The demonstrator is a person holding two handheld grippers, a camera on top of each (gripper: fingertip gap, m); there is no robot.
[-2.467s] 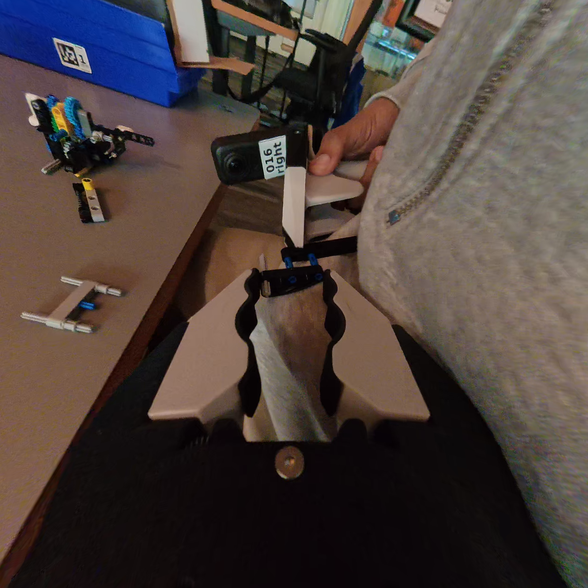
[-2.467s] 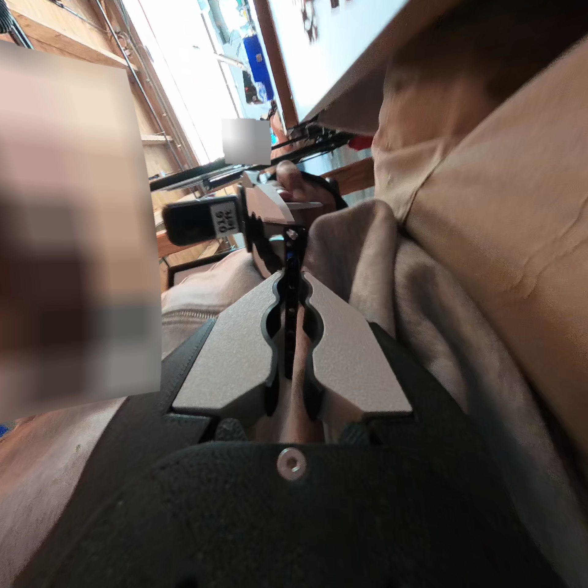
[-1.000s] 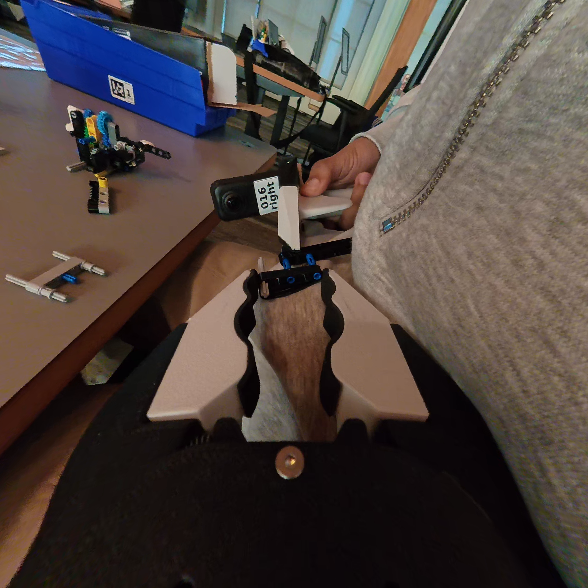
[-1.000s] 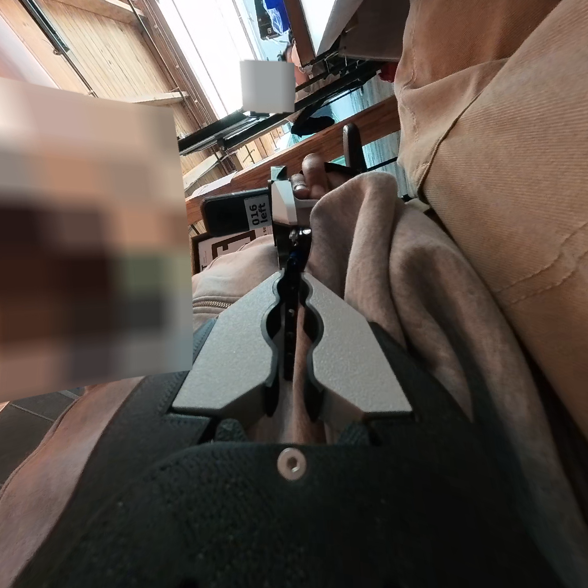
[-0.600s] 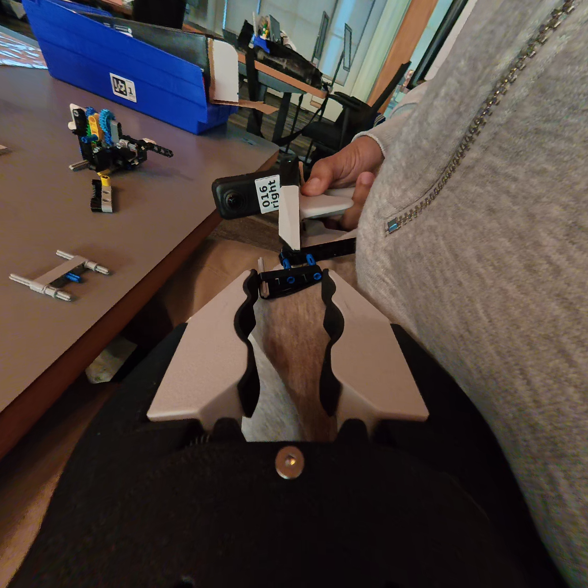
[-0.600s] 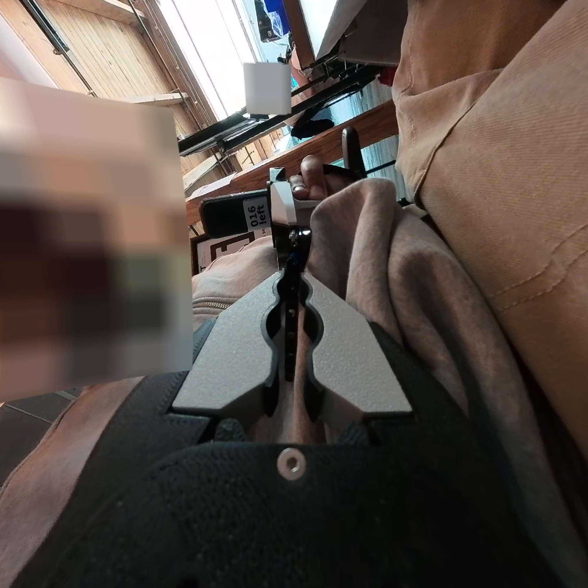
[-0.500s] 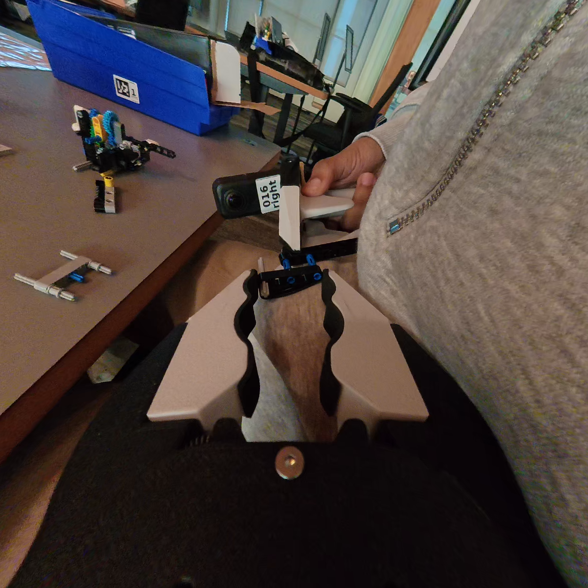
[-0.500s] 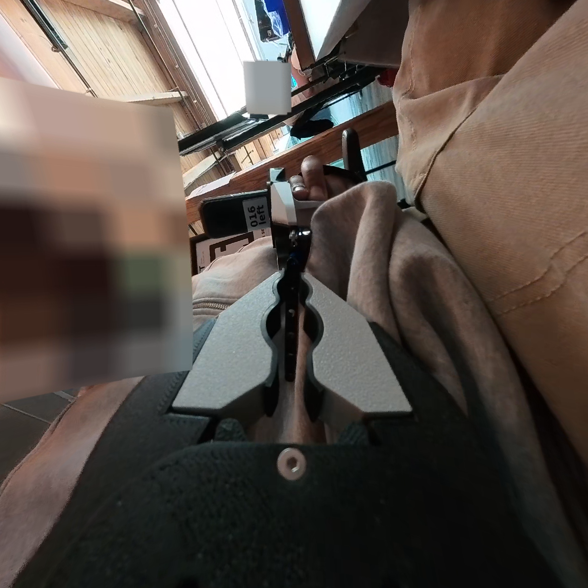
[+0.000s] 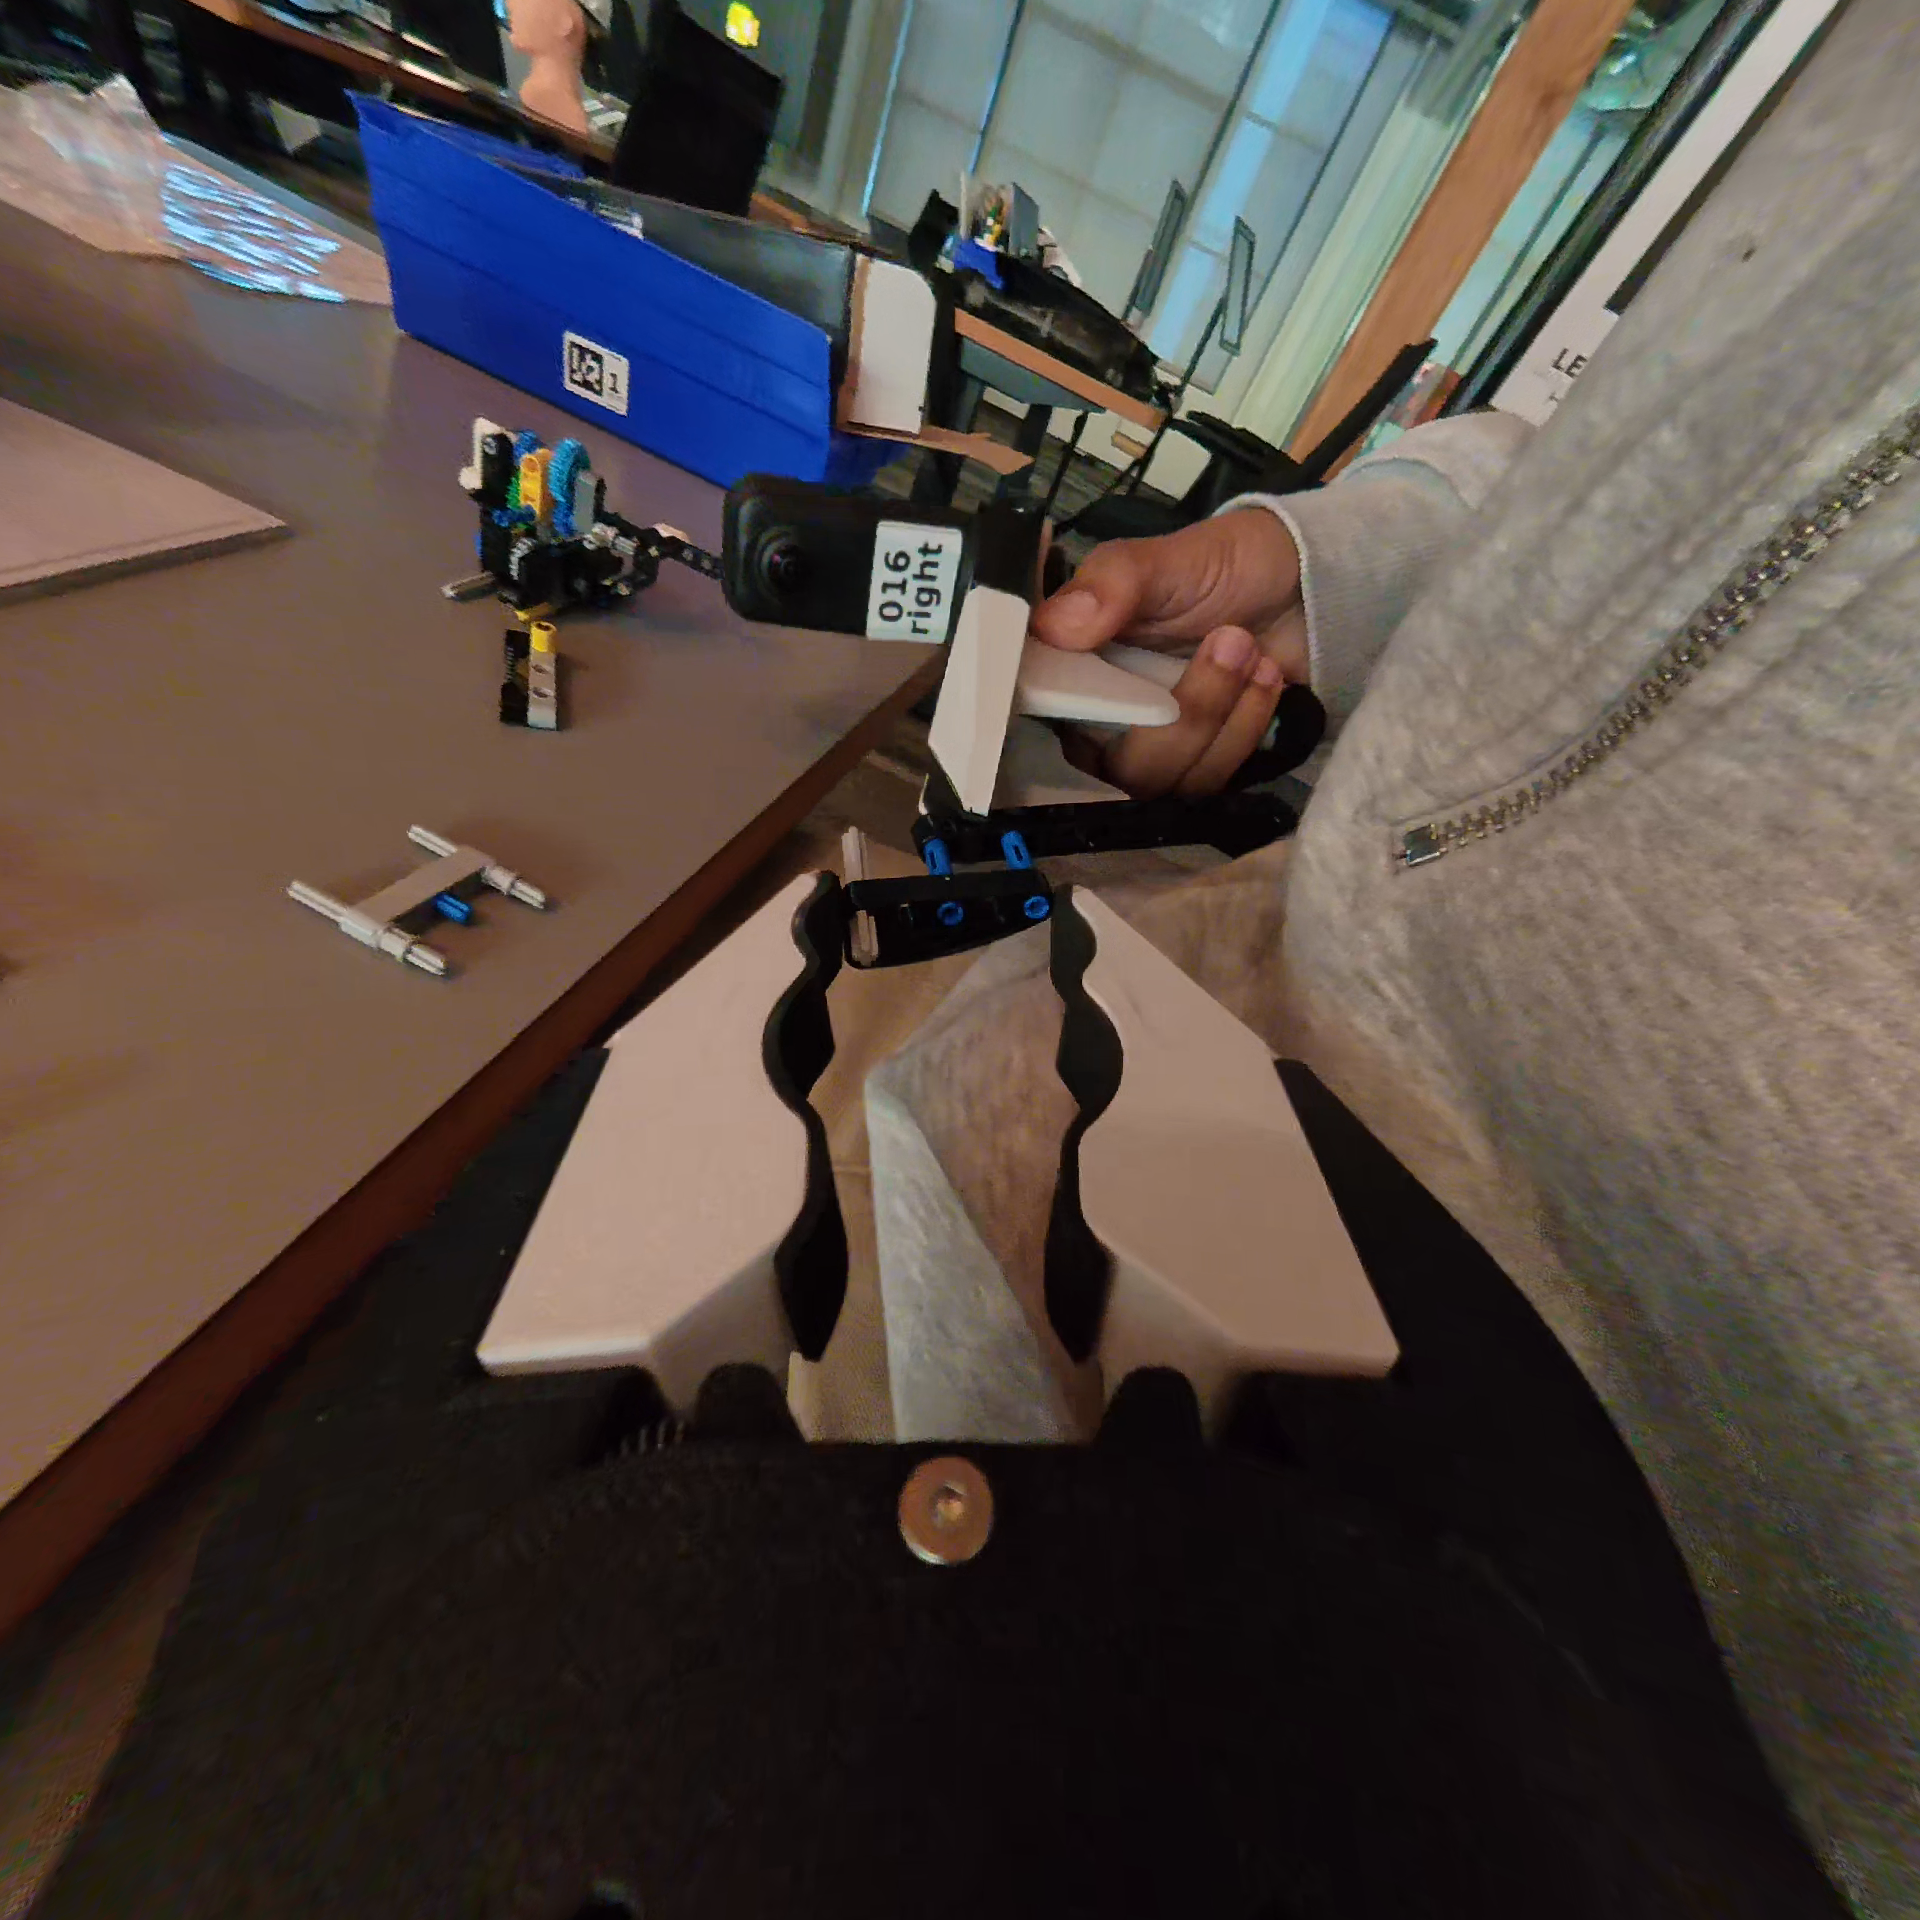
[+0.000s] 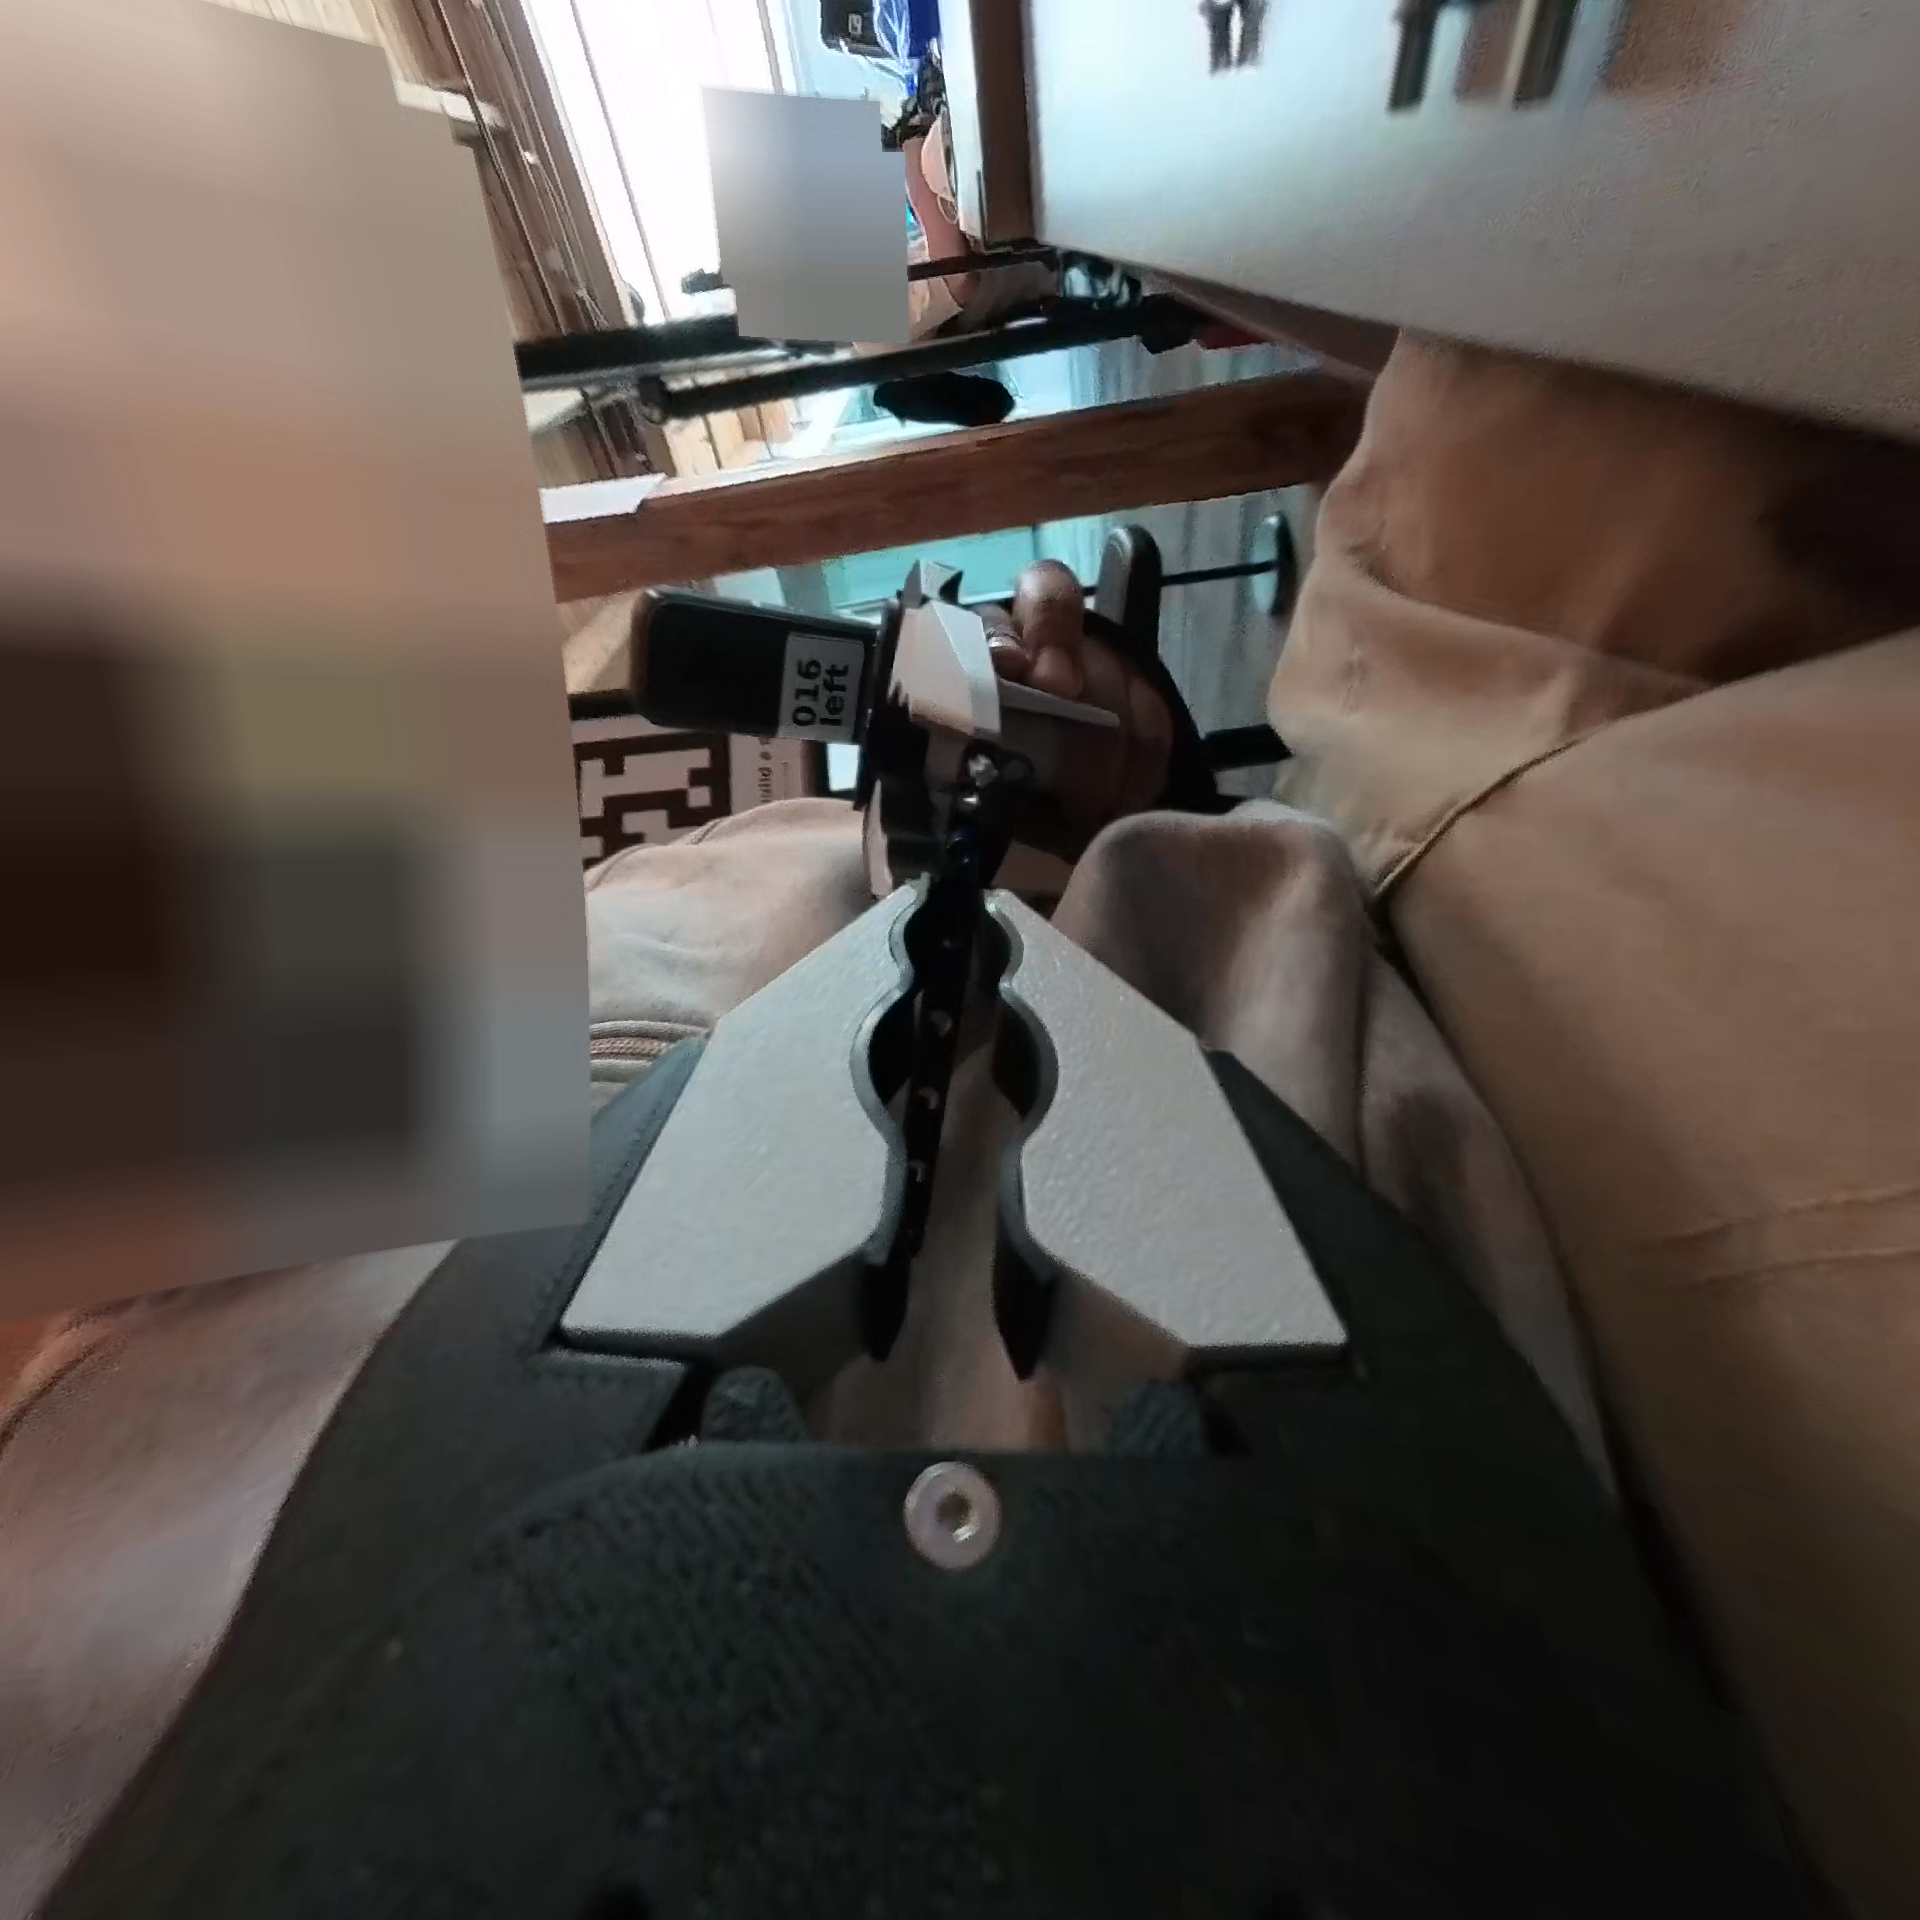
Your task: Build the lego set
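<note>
A grey table (image 9: 187, 1039) fills the left of the left wrist view, with a blue bin (image 9: 603, 332) at its far side. The person's grey hoodie (image 9: 1610, 935) takes up the right, and both grippers are held off the table's edge, over the lap.

The left gripper (image 9: 940, 914) is clenched on a short black beam (image 9: 945, 916) with blue pins, gripped crosswise at its fingertips. The right gripper (image 10: 954, 914) is clamped on a long black beam (image 10: 935, 1039) that runs between its fingers; its end sits just above the short beam, blue pins pointing down at it.

On the table stand a part-built model (image 9: 551, 530), a small black-and-grey piece (image 9: 532, 675) beside it, and nearer, a grey axle frame (image 9: 416, 899).
</note>
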